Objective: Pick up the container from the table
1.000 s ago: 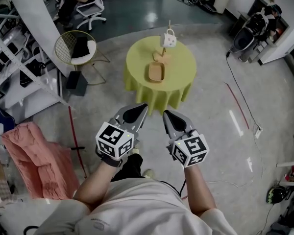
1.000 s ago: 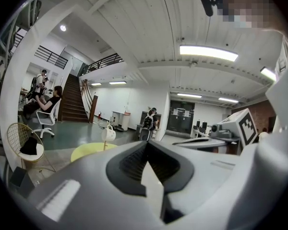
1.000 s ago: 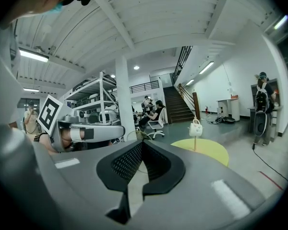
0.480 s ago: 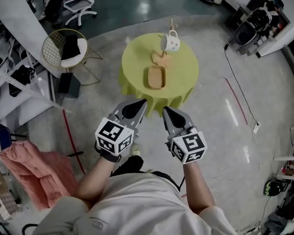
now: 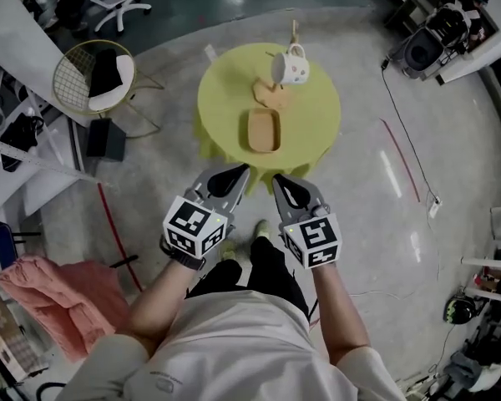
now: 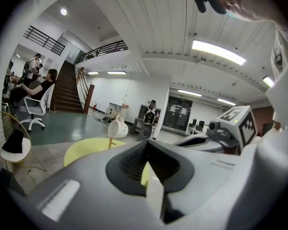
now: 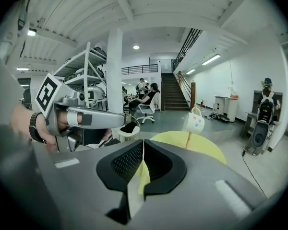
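Polished grey flooring of a large workshop surrounds a small round table (image 5: pixel 225 98), draped in a matte yellow-green cloth that falls in soft folds at the edge. The container (image 5: pixel 264 130), a shallow oblong tray with rounded corners and a raised rim, tan and apparently wooden, lies flat near the table's centre. Just beyond it sits a smaller flat wooden piece (image 5: pixel 272 97). At the far side a glossy white mug (image 5: pixel 290 65) with small dots hangs tilted on a thin wooden stand.

The left claw (image 5: pixel 232 176) and right claw (image 5: pixel 285 189) are held side by side over the floor, just short of the table's near edge and apart from the container. Both are clenched on nothing: each gripper view shows ribbed black pads pressed together, with only a sliver of yellow cloth visible through the slit.

Progress, as judged: no part of the pick-up is done. Reaching over the table, releasing a claw, closing on the rim and lifting all remain.
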The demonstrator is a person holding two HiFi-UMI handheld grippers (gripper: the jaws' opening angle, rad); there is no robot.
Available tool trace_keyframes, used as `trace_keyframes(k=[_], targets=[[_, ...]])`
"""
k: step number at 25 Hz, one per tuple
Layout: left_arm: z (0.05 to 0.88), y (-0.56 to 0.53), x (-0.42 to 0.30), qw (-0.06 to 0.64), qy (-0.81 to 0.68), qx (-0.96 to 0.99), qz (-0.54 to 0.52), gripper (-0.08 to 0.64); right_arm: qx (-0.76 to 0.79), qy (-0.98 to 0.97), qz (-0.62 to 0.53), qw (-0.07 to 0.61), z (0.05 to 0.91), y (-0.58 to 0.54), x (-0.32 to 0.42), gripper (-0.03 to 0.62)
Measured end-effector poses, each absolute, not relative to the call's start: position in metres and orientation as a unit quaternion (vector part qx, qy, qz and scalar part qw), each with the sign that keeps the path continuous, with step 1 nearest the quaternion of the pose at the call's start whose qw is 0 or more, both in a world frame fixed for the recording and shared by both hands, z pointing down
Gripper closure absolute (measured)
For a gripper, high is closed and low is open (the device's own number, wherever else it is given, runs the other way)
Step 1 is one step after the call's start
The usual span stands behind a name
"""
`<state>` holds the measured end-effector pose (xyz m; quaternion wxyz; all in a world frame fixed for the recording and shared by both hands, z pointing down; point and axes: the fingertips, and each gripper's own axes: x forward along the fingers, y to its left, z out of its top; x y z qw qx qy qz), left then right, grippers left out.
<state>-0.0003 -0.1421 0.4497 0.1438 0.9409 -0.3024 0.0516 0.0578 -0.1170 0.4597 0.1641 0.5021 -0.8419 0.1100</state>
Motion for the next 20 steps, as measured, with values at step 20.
trace_keyframes(k=[20], targets=[[0.582, -0.269, 0.035, 0.203, -0.385, 0.894, 0.106, 0.554, 0.323, -0.868, 0.080, 0.369, 0.653, -0.233, 0.082, 0.555]])
